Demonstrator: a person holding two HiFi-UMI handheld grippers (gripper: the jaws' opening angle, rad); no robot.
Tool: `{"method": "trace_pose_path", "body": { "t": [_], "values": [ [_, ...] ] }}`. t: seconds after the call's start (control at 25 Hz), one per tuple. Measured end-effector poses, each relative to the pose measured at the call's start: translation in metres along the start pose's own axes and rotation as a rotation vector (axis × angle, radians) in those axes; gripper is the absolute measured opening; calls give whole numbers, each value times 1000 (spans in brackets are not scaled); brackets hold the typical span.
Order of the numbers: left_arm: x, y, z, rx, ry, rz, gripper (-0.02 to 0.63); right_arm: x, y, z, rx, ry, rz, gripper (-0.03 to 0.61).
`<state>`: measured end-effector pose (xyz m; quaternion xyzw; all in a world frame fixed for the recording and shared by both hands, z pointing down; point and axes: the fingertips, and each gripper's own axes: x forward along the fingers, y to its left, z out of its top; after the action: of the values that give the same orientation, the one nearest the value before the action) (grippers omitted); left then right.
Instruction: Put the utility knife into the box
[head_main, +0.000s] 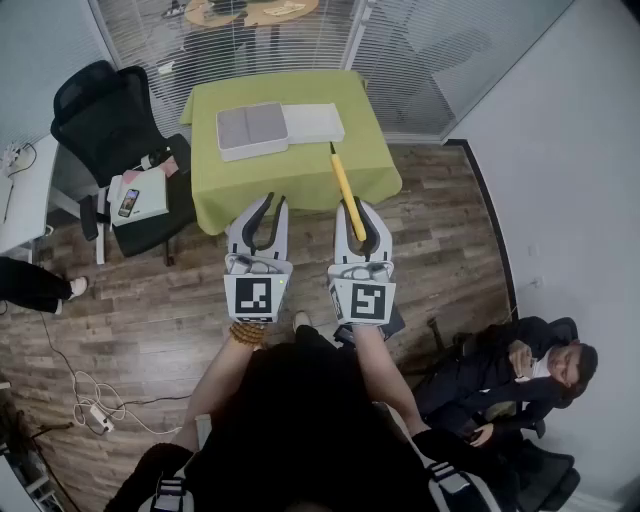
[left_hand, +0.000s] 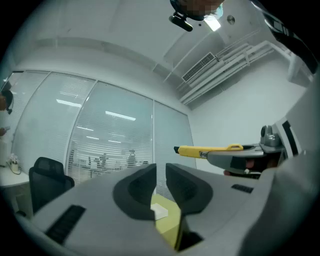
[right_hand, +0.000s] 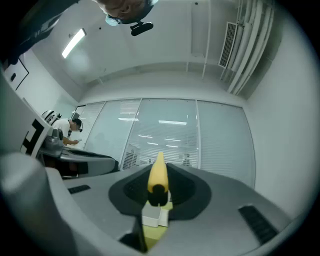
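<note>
My right gripper (head_main: 362, 215) is shut on the rear of a yellow utility knife (head_main: 343, 185), whose tip points ahead over the green-clothed table (head_main: 290, 175). In the right gripper view the knife (right_hand: 158, 175) stands end-on between the pads. An open box (head_main: 252, 130) with a grey inside lies on the table, its white lid (head_main: 313, 122) beside it. My left gripper (head_main: 272, 205) hangs beside the right one, jaws a narrow slit apart with nothing between them. In the left gripper view (left_hand: 161, 172) the knife (left_hand: 210, 150) shows to the right, level, and the box (left_hand: 160, 212) shows low through the slit.
A black office chair (head_main: 100, 110) stands left of the table, and a low seat with a white box and phone (head_main: 140, 195) is in front of it. A person sits at the lower right (head_main: 510, 370). Cables (head_main: 90, 400) lie on the wooden floor. Glass walls with blinds stand behind the table.
</note>
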<state>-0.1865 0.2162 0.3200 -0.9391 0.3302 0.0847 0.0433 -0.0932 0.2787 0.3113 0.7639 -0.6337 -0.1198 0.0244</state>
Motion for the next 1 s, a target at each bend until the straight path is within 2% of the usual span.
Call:
{"method": "trace_pose_path", "body": {
  "t": [0.2,0.4,1.0],
  "values": [
    [8,-10,-9,25,28,-12,48,3,-13,-4,45,-8,18,55],
    [12,-16,-8,37,17,-11,23,8,-19,-8,60,-17,28,55],
    [40,-46,-22,72,40,77,21,21,-67,-30,95,-26,120,57]
  ]
}}
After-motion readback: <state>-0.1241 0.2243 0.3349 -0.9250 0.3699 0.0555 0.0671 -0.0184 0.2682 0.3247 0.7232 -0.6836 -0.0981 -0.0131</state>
